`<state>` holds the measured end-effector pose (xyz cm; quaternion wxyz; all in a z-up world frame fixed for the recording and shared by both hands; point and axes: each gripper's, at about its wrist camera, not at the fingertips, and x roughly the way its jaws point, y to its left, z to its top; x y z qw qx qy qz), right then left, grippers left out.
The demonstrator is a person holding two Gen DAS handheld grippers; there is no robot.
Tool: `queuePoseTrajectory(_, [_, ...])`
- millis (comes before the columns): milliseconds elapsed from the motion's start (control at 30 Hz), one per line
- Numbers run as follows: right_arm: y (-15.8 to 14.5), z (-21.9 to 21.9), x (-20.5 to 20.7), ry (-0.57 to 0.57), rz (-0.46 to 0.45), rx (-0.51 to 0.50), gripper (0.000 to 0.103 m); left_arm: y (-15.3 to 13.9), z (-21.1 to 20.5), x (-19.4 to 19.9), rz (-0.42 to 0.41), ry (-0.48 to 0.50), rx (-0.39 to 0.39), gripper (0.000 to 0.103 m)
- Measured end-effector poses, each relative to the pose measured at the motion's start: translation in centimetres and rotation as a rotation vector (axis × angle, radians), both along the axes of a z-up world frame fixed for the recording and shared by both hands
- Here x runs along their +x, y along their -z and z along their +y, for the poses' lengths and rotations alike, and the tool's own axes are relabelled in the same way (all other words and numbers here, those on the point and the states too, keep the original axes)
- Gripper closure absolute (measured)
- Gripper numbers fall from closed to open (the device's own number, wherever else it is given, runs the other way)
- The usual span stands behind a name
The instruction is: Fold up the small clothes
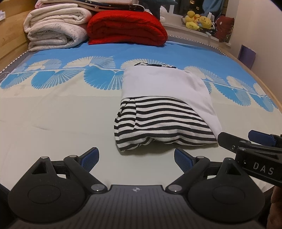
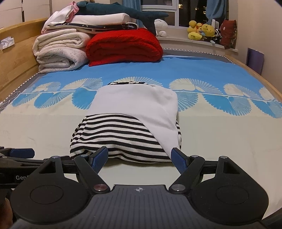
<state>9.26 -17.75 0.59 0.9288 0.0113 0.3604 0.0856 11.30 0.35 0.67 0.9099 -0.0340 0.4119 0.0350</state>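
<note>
A small black-and-white striped garment (image 1: 158, 123) with a white panel lies folded into a compact bundle on the bed, also seen in the right wrist view as the striped garment (image 2: 119, 137). My left gripper (image 1: 136, 158) hovers open just in front of its near left corner, nothing between the blue pads. My right gripper (image 2: 139, 156) is open at the bundle's near edge, its pads flanking the fold without pressing it. The right gripper (image 1: 246, 142) shows at the right edge of the left wrist view, beside the bundle's near right corner.
A rolled cream blanket (image 1: 52, 28) and a folded red blanket (image 1: 126, 28) sit at the bed's far end, with more folded linen and a plush shark (image 2: 119, 10) on top. Yellow plush toys (image 2: 202, 30) line the windowsill. A wooden bed rail (image 2: 15, 52) runs along the left.
</note>
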Motion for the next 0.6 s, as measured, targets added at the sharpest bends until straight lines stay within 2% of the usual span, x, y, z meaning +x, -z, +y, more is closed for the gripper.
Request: queuePoseTrajectory(600, [0.31, 0.37, 0.11, -0.006, 0.007, -0.021, 0.023, 0.33, 0.06, 0.17, 0.014, 0.001, -0.001, 0.008])
